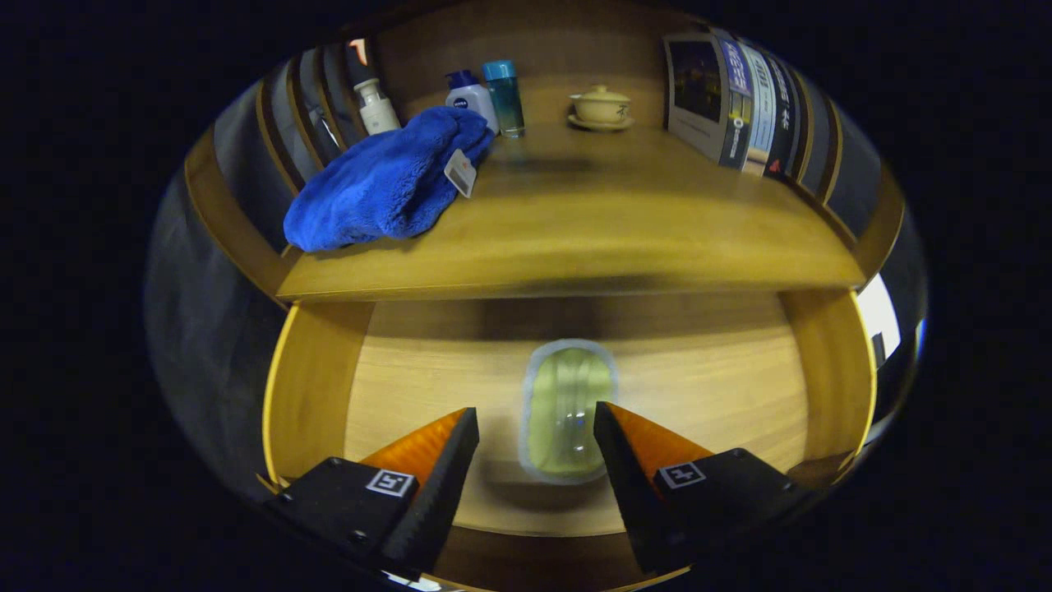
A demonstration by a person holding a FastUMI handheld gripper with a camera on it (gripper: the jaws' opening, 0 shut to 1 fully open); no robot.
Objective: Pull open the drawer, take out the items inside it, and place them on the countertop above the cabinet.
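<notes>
Between spread gripper (pixel 536 427) fingers, blurred pouch (pixel 569 415) in drawer (pixel 723 386).

pouch (pixel 569 411): lower right corner hid behind a finger (pixel 629 448) of the spread gripper (pixel 536 429) | contents blurred | drawer (pixel 312 386): front cut off, bottom of frame

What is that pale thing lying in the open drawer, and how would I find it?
Start at the wooden countertop with the blue towel on it, then drop to the open drawer below. On its floor, between the open gripper fingers, lies a flat yellow-green packet with a pale border, the drawer's one item.
</notes>
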